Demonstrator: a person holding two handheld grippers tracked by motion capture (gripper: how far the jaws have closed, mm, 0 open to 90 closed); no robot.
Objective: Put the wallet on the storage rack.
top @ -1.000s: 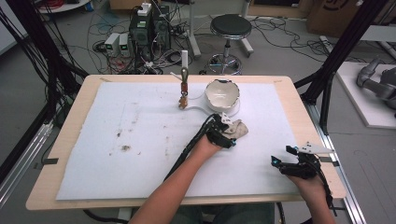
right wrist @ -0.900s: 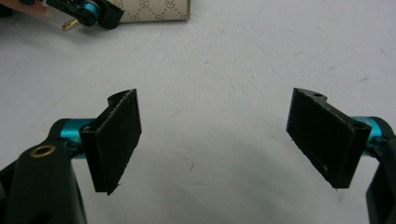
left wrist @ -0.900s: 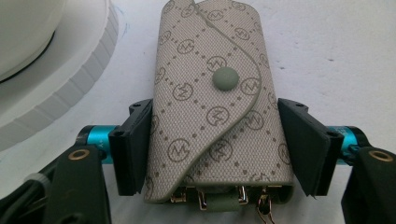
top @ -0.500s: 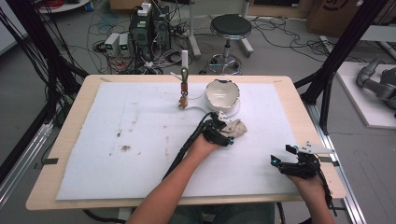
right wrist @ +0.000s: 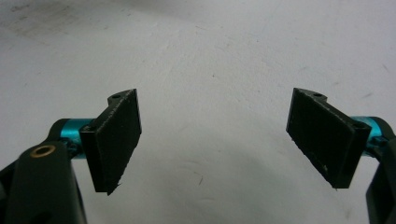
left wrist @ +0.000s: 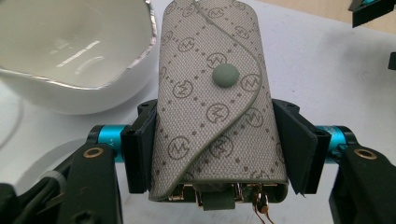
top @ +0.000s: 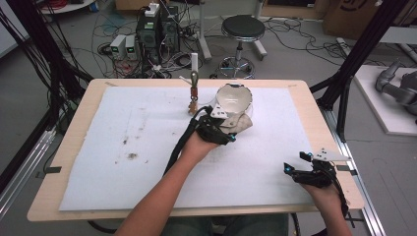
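Left claw clamps key pouch — crosswise (lifted).

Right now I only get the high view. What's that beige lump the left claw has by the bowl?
Observer: A monogrammed key case with a snap button. The left claw has just been closing, and its pads press both sides of the case.
Operator: Is the flap done up?
Observer: Yes, snapped shut, with gold clips peeking out at the near end.
Operator: And the right claw?
Observer: Open, with nothing between its jaws, over the bare white sheet.
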